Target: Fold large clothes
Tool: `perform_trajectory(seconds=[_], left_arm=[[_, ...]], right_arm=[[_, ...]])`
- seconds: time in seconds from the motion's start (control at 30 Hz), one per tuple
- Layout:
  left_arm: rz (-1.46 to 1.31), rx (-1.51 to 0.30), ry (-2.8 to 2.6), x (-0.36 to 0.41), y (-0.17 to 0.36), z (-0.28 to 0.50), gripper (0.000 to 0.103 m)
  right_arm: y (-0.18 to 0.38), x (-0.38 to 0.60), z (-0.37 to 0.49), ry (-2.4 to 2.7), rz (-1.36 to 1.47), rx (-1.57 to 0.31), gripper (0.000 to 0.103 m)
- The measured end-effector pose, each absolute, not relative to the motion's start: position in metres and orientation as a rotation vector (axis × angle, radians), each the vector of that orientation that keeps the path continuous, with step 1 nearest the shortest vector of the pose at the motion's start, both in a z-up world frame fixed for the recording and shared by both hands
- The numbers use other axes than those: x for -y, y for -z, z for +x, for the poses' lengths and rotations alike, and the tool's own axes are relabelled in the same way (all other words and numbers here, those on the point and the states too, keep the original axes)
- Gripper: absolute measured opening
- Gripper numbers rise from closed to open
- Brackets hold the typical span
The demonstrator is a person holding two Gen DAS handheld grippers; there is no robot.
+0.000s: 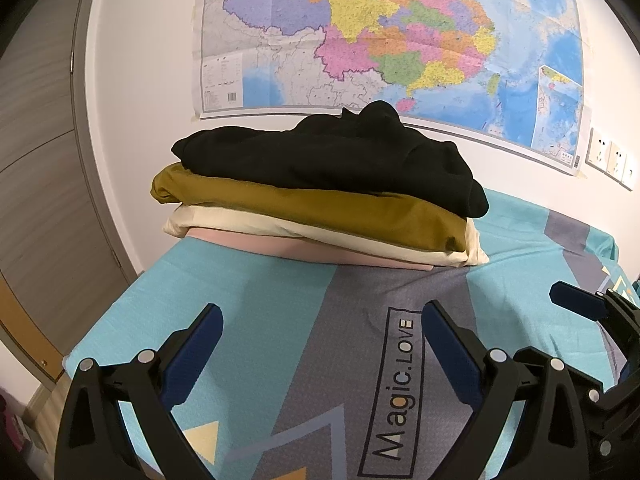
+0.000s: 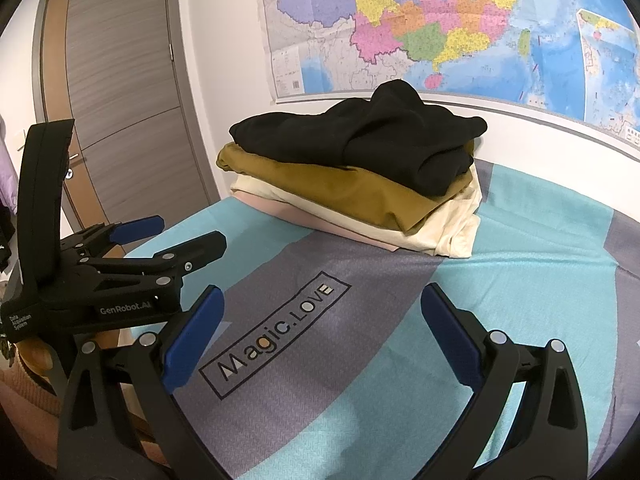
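A stack of folded clothes sits at the far side of the bed against the wall. A black garment [image 1: 328,160] [image 2: 360,136] lies loosely folded on top, over a mustard one [image 1: 320,208] [image 2: 340,188], a cream one [image 1: 280,230] [image 2: 440,228] and a pink one [image 1: 280,250] [image 2: 288,212]. My left gripper [image 1: 320,312] [image 2: 191,231] hovers open and empty over the sheet, short of the stack. To its right, my right gripper [image 2: 323,292] is also open and empty; one of its fingers [image 1: 576,300] shows in the left wrist view.
The bed sheet [image 1: 260,300] [image 2: 520,300] is teal and grey with a "Magic.LOVE" label [image 2: 276,336]. A wall map [image 1: 380,32] hangs behind the stack. A door [image 2: 120,100] stands to the left and wall sockets [image 1: 612,158] to the right. A hand in a peach sleeve [image 2: 32,384] holds the left gripper.
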State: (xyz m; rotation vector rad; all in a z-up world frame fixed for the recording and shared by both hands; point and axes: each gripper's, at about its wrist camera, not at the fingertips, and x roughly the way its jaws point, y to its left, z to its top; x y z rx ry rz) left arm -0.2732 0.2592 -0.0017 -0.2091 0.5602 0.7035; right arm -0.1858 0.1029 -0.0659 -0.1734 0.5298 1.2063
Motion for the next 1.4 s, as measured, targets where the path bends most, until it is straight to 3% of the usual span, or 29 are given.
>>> perform_trajectory(seconds=[0.87, 1.07, 1.4], left_arm=[[-0.196, -0.577, -0.674, -0.257, 0.008, -0.264, 0.096], [-0.129, -0.593, -0.539, -0.225, 0.014, -0.236, 0.096], [-0.153, -0.772, -0.315, -0.149, 0.050, -0.138, 0.096]], right_arm=[[0.070, -0.099, -0.181, -1.186, -0.161, -0.539, 0.097], [0.080, -0.059, -0.163, -1.077, -0.129, -0.584, 0.097], [0.119, 0.053, -0.108, -0.596, -0.167, -0.722, 0.097]])
